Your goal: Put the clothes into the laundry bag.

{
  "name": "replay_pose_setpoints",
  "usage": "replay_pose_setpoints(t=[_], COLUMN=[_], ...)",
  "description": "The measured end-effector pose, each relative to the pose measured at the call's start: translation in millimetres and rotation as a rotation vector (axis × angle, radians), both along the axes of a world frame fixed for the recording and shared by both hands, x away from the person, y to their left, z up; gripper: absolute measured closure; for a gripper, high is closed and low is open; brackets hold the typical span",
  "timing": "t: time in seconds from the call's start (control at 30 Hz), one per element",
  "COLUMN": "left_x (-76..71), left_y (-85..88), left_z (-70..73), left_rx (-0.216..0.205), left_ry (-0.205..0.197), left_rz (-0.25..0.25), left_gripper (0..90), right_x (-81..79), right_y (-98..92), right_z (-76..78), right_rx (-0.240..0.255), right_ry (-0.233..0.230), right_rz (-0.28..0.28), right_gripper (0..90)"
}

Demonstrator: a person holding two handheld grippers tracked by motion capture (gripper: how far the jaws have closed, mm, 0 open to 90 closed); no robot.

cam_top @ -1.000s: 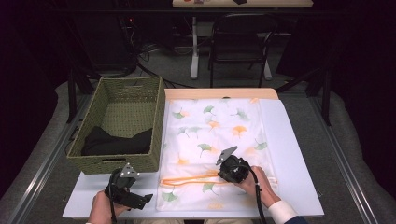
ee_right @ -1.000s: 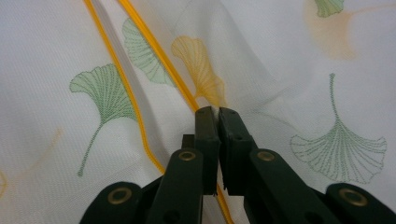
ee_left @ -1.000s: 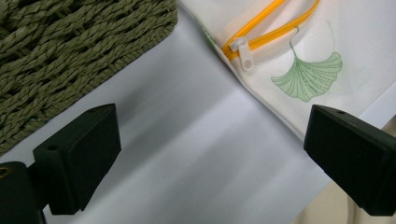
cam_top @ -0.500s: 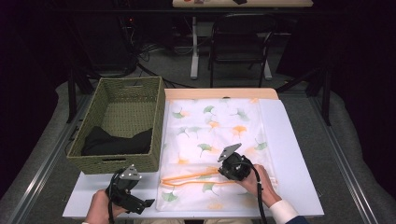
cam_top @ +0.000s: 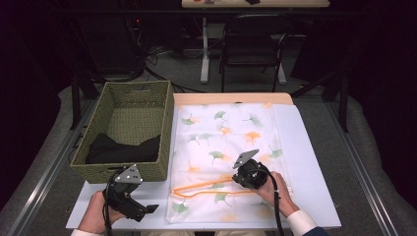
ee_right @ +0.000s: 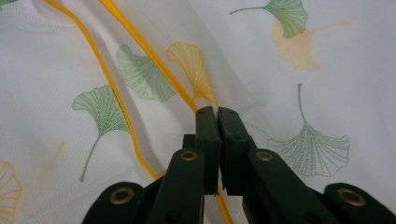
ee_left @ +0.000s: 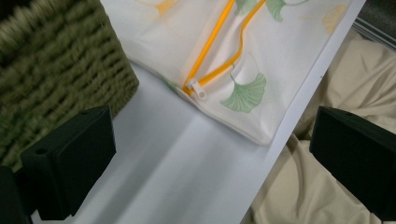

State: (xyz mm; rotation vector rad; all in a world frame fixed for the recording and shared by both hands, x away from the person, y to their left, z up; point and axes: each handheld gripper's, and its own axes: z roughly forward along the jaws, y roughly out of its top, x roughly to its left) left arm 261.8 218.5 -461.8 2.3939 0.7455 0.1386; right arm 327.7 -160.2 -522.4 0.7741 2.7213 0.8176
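The white mesh laundry bag [cam_top: 228, 157], printed with green and orange ginkgo leaves, lies flat on the white tabletop [cam_top: 310, 162] just beside the green woven basket [cam_top: 129, 129], which holds a dark folded cloth [cam_top: 123, 149]. The right tool [cam_top: 235, 178] sits on the near part of the bag, its jaws pressed together on the bag's fabric right at the orange zipper [cam_top: 206, 186], as they were a second ago; in the right gripper view the two black jaws meet with the mesh pinched between them beside the orange zipper line [ee_right: 154, 58]. Against the earlier frames this hand has hardly shifted, and the bag and basket lie where they were. The left tool [cam_top: 147, 210] is what differs: it has come up off the near left corner of the tabletop and now hovers a little higher, held in the person's left hand [cam_top: 101, 216], with its jaws standing well apart and nothing between them. In the left gripper view those spread jaws frame the bare tabletop, the bag's near corner and the white zipper pull [ee_left: 197, 89] at the end of the orange zipper, with the basket's wall [ee_left: 56, 60] at the left and the person's light trousers [ee_left: 355, 74] past the tabletop's edge.
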Motion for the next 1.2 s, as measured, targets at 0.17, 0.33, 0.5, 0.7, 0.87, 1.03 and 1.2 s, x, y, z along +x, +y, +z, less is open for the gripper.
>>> replay_pose_setpoints(t=[0.17,0.33,0.5,0.7,0.87,1.03,1.2], left_x=[7.9,22.7,45.5,72.9,90.6,107.6,122.7], left_y=[1.8,6.0,14.9,28.7,33.3,39.8,41.8], left_z=[22.2,42.2,53.8,62.3,70.9,70.2,58.2], left_rx=[0.020,0.063,0.124,0.149,0.191,0.232,0.243], left_ry=[-0.038,-0.102,-0.117,-0.117,-0.134,-0.135,-0.088], left_rz=[-0.003,-0.005,-0.006,0.015,0.026,0.049,0.043], left_gripper=[0.0,0.0,0.0,0.0,0.0,0.9,2.6], right_x=[0.8,1.8,1.8,1.5,1.6,2.0,3.2], right_y=[-2.3,-3.6,-3.7,-3.4,-3.3,-2.9,-2.8], right_z=[0.9,1.7,0.9,0.8,0.6,-0.7,-2.0], right_rx=[0.006,0.010,0.010,0.005,0.005,0.004,0.001], right_ry=[0.004,0.000,0.007,0.008,0.009,0.014,0.016], right_rz=[-0.013,-0.015,-0.022,-0.026,-0.026,-0.022,-0.020], right_gripper=[87.9,88.0,88.0,88.0,88.0,88.0,88.0])
